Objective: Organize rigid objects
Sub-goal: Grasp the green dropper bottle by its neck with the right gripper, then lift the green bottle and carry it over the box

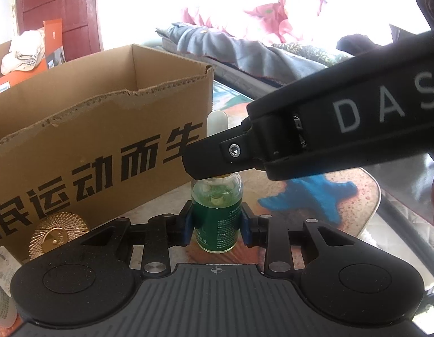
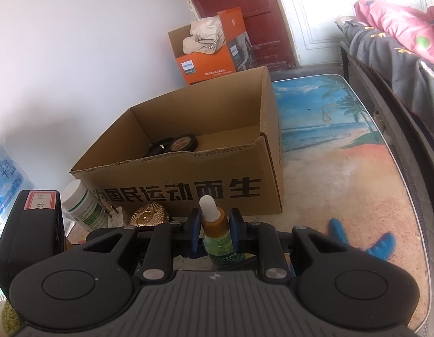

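A green dropper bottle (image 1: 217,213) with a white bulb and amber collar stands upright on the beach-print table. My left gripper (image 1: 217,229) is shut on the bottle's body, blue pads on both sides. My right gripper (image 2: 215,220) sits higher with its pads either side of the amber collar (image 2: 215,223), and they look shut on it. In the left wrist view the right gripper's black finger (image 1: 214,154) crosses in front of the bottle's neck. An open cardboard box (image 2: 188,174) stands just behind, with black tape rolls (image 2: 180,143) inside.
A gold ridged disc (image 2: 148,216) and a white pill bottle (image 2: 83,206) sit left of the dropper by the box. A blue starfish print (image 1: 309,196) marks the table (image 2: 357,182) to the right. A bed (image 2: 399,56) runs along the right; an orange Philips box (image 2: 208,61) stands behind.
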The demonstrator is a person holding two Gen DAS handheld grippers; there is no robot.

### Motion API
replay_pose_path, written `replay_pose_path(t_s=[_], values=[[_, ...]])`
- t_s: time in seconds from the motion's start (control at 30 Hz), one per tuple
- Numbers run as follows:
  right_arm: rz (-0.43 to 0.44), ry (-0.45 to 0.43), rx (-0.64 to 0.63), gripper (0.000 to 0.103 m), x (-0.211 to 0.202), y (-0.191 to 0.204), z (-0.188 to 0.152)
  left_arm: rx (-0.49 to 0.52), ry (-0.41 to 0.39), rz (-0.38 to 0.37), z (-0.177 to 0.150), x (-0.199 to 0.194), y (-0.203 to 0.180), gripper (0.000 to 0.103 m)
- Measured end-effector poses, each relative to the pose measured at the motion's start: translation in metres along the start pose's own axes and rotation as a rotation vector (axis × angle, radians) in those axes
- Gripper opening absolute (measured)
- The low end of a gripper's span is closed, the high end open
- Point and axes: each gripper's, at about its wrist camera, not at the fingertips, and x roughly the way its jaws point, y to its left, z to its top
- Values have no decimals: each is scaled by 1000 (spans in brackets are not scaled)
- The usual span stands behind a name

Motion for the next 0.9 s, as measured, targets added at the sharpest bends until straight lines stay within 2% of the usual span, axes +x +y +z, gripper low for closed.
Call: replay_pose_path(t_s=[0.9], values=[[14, -51, -96, 24, -28, 52, 9, -19, -77, 43, 0, -47, 4, 31]])
